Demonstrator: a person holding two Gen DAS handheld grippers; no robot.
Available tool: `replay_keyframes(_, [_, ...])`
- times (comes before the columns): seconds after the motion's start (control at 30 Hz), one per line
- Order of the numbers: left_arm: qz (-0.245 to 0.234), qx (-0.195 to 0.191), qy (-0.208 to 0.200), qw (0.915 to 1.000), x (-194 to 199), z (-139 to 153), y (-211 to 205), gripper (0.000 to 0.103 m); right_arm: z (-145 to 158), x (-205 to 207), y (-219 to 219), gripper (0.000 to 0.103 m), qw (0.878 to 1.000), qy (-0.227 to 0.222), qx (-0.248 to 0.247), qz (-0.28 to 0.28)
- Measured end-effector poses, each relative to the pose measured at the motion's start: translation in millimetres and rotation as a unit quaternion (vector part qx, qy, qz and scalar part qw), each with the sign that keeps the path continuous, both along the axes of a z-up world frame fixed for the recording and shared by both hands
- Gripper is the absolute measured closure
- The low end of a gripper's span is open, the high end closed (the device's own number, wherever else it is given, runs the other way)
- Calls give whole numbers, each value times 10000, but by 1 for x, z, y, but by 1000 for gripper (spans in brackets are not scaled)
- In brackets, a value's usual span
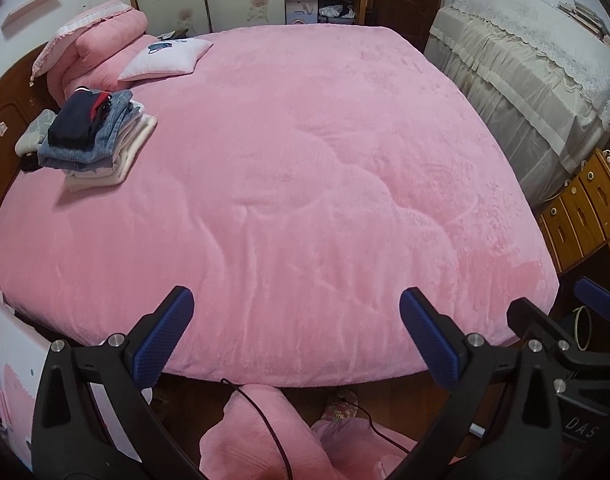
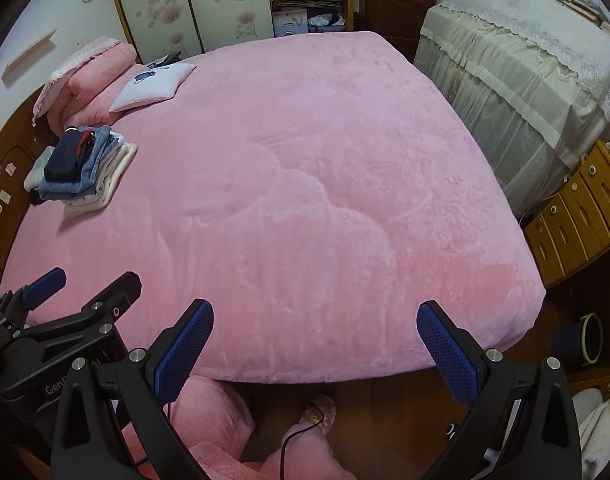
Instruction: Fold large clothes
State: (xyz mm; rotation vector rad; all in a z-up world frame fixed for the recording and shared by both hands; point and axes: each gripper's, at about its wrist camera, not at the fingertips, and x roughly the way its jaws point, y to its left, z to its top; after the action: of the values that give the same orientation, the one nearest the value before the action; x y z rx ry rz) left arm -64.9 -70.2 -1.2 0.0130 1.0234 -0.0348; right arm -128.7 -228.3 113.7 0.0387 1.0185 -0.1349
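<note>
Folded clothes stack (image 1: 93, 136) far left on bed (image 1: 305, 160), well apart from both hand-held grippers (image 1: 297, 320) (image 2: 315, 338), wide open, empty.

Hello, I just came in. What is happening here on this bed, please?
A person stands at the foot of the pink bed and holds a gripper in each hand. The left gripper and right gripper are both open and empty above the bed's near edge. A pile of folded clothes lies near the pillows by the headboard. No garment is spread out for folding at this moment.
</note>
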Motion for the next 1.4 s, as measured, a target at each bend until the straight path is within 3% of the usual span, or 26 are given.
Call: replay_keyframes(1.4, [355,81,95,9993,24,-8,9,4,-11,31,24,0,9999,136,-63,48])
